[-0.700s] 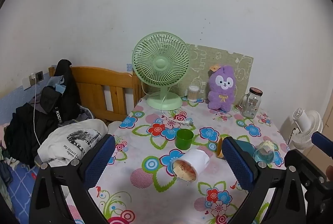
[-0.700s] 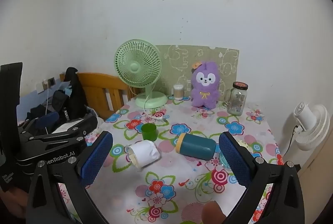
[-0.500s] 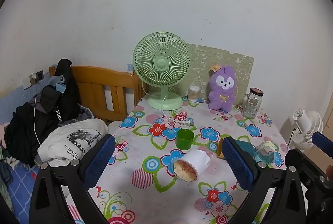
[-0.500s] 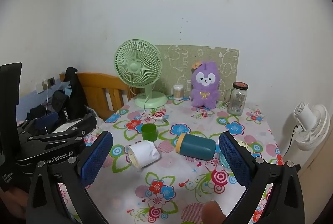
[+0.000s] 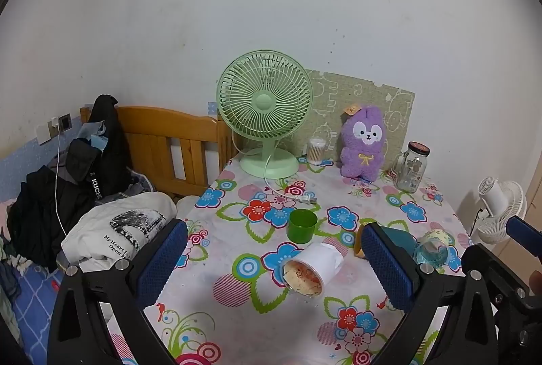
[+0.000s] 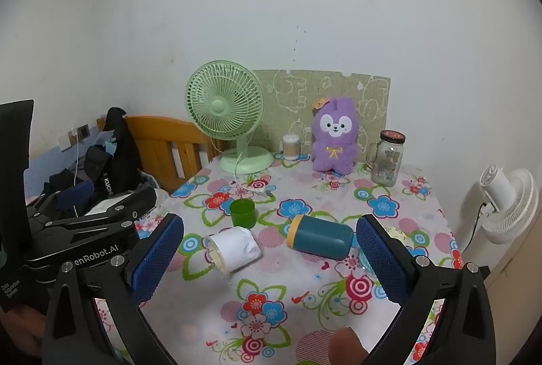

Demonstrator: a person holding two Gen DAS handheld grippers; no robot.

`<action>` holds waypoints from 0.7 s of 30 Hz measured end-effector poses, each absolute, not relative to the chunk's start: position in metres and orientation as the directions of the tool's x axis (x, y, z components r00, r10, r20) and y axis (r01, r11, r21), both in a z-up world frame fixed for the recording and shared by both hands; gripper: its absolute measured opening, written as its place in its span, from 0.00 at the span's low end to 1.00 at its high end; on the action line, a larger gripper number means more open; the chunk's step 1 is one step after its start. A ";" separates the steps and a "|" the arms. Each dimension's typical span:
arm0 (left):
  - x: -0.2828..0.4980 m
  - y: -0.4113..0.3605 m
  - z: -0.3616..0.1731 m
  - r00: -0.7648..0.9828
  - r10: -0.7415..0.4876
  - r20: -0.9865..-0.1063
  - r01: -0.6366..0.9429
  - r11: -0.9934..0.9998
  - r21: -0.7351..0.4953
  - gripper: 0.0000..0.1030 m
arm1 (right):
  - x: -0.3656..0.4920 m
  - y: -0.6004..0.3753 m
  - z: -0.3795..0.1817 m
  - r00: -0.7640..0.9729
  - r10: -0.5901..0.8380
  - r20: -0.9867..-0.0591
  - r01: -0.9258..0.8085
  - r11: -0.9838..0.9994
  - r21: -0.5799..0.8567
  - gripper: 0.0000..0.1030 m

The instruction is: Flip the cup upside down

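A white cup [image 5: 311, 268] lies on its side on the flowered table, mouth toward me; it also shows in the right wrist view [image 6: 233, 249]. A teal cup with a yellow rim [image 6: 320, 237] lies on its side to its right, partly hidden behind my left finger in the left wrist view [image 5: 399, 238]. A small green cup [image 5: 301, 225] [image 6: 242, 212] stands upright behind the white one. A clear glass [image 5: 432, 251] lies at the right. My left gripper [image 5: 276, 266] and right gripper [image 6: 269, 258] are both open and empty, held above the near part of the table.
A green desk fan [image 5: 265, 109], its cord, a cotton-swab jar [image 5: 315, 150], a purple plush [image 5: 363, 141] and a glass jar mug [image 5: 411, 166] stand at the table's back. A bed with clothes [image 5: 84, 195] lies left. A white fan [image 5: 501, 209] stands right.
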State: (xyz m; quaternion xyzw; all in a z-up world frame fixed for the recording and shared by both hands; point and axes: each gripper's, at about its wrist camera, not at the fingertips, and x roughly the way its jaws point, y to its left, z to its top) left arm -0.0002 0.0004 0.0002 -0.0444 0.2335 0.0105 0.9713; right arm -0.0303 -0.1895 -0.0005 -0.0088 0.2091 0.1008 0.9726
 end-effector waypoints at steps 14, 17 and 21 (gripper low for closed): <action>0.000 0.005 -0.002 0.889 0.000 -0.459 -0.042 0.996 -0.081 1.00 | -0.029 -0.188 -0.009 0.887 0.194 -0.419 -0.201 0.979 0.029 1.00; 0.000 0.005 -0.002 0.889 0.000 -0.459 -0.041 0.996 -0.079 1.00 | -0.030 -0.188 -0.010 0.885 0.197 -0.421 -0.203 0.979 0.031 1.00; 0.001 0.008 -0.003 0.890 0.001 -0.457 -0.041 0.996 -0.079 1.00 | -0.030 -0.188 -0.008 0.885 0.197 -0.421 -0.206 0.978 0.026 1.00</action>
